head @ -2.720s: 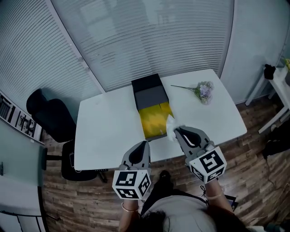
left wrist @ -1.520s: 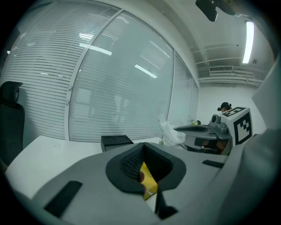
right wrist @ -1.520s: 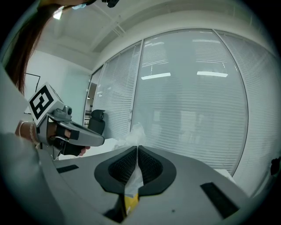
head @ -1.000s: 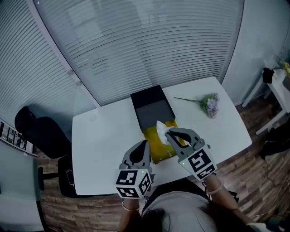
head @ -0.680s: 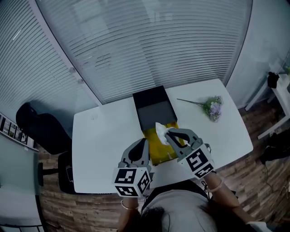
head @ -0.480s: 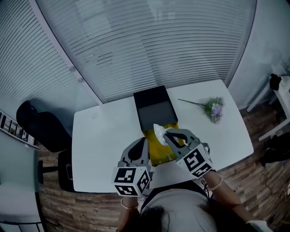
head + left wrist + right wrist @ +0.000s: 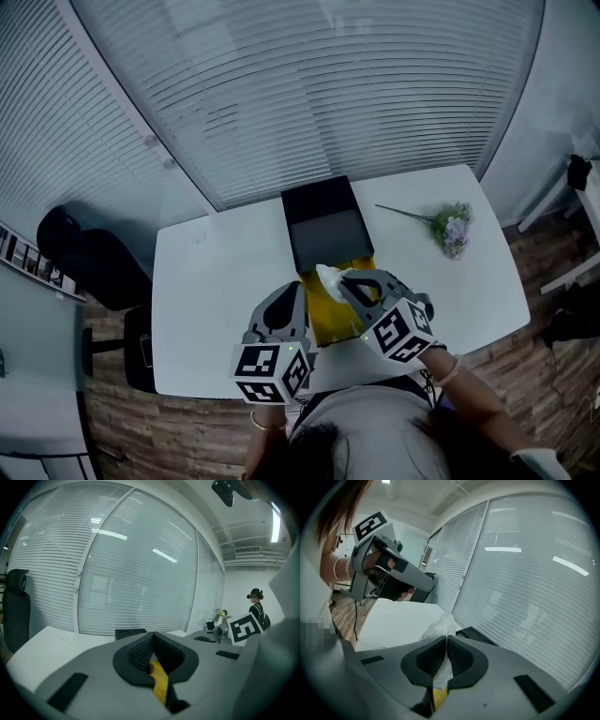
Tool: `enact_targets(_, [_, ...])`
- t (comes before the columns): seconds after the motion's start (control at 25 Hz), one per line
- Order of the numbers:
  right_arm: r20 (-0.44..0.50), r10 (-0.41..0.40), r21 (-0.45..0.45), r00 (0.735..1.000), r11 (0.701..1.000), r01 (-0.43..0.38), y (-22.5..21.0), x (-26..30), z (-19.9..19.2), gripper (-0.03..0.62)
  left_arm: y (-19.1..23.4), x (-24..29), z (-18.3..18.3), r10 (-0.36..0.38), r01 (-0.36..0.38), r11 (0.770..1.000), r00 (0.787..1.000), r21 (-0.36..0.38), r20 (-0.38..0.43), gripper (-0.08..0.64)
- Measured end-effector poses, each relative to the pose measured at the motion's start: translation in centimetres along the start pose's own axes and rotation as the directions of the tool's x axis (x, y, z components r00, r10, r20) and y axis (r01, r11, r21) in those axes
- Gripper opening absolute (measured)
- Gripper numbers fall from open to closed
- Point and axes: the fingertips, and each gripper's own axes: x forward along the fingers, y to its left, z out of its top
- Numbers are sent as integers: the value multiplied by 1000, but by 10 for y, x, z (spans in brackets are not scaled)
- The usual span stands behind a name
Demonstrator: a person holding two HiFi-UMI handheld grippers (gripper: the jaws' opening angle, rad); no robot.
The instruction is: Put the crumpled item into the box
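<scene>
A crumpled white tissue [image 7: 327,276] hangs over the yellow inside of the open box [image 7: 322,317], and my right gripper [image 7: 338,279] is shut on it. In the right gripper view the tissue [image 7: 439,626] sticks out past the right gripper [image 7: 446,638], whose jaws are pressed together. The box's black lid [image 7: 323,220] lies open toward the window. My left gripper [image 7: 298,287] is shut and holds nothing, just left of the box's near corner. In the left gripper view only a yellow strip of the box [image 7: 160,682] shows behind the left gripper [image 7: 152,637].
The white table [image 7: 216,281] stands before window blinds. A small bunch of purple flowers [image 7: 453,229] lies at the table's right. A black office chair [image 7: 80,255] stands off the left edge. Wooden floor surrounds the table.
My right gripper has carried the tissue from the box's right edge leftward to above the yellow inside. The left gripper has barely moved.
</scene>
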Motion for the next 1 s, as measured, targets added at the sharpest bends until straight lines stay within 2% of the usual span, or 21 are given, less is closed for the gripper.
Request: enact_targets(1.0, [-175, 93, -128, 980, 985, -117, 21, 51, -70, 32, 9, 15, 1, 14, -14, 1000, 1000, -2, -5, 15])
